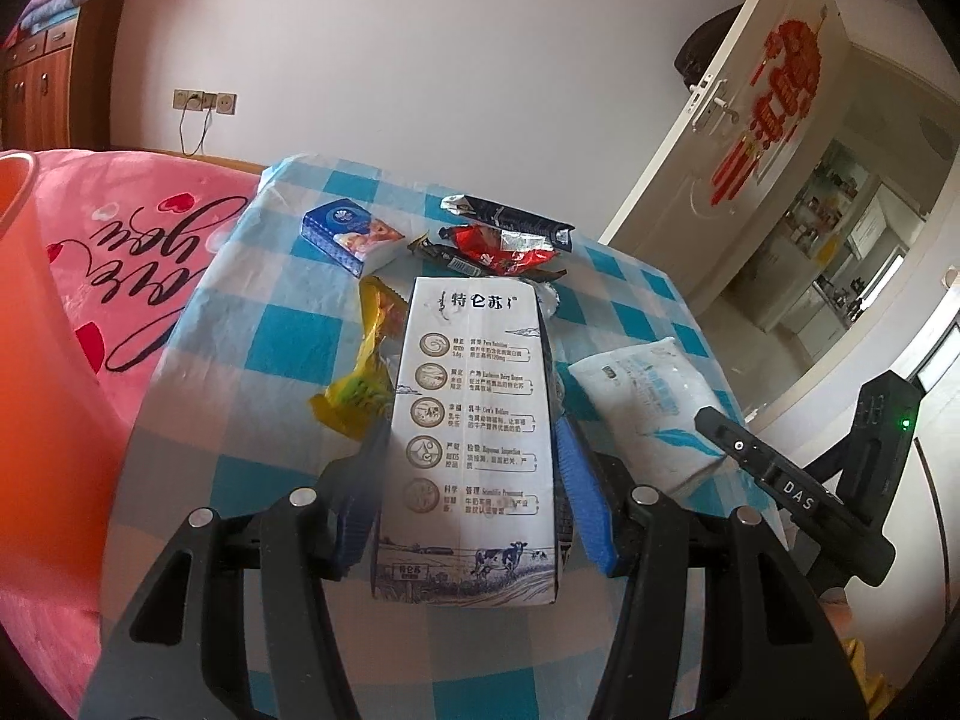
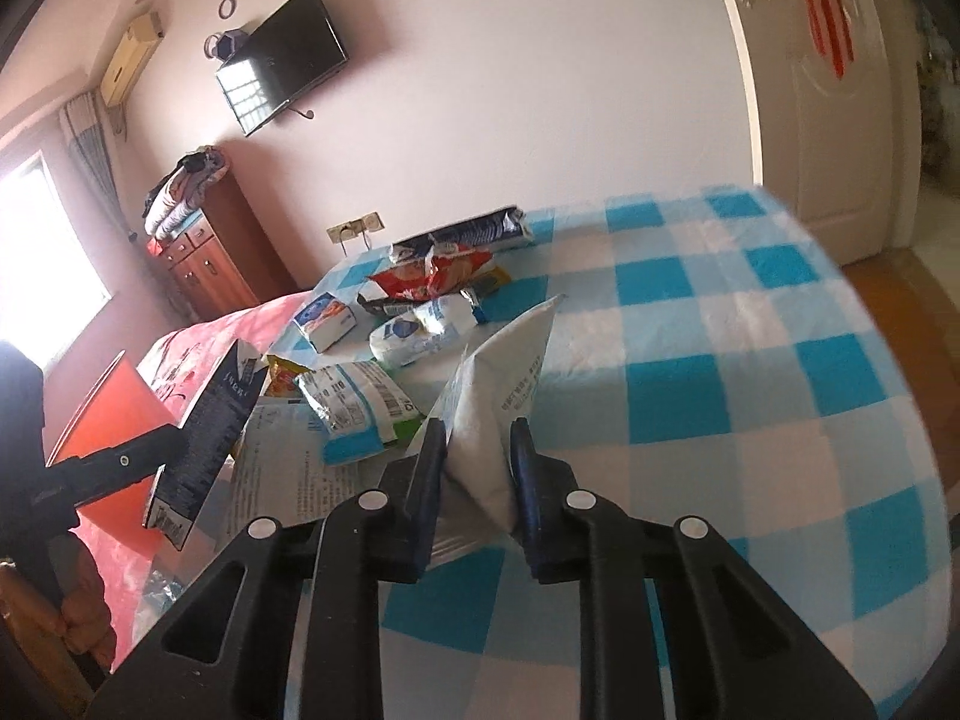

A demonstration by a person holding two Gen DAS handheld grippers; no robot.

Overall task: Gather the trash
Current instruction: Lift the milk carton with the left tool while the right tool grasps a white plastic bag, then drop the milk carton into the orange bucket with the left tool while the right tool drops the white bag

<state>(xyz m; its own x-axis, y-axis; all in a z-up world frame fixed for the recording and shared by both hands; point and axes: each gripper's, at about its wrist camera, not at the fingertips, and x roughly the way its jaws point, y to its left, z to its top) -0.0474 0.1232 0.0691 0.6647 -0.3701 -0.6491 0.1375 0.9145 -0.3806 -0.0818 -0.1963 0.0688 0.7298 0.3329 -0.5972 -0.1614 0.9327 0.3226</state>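
Gripping milk carton [image 1: 474, 438] (left hand-held gripper [image 1: 474, 450]) | right hand-held gripper [image 2: 477, 438] pinching white pouch [image 2: 498, 396]

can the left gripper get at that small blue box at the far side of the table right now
Probably not yet. The left gripper is shut on the milk carton, so its jaws are full. The small blue box lies uncovered on the checked tablecloth; emptying the jaws comes first.

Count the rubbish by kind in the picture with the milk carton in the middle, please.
Milk carton: 1
Blue box: 1
White-and-blue pouch: 1
Wrappers: 4, namely yellow wrapper, red wrapper, black wrapper, brown wrapper
Total: 7, leaving out scraps half hidden behind the carton.
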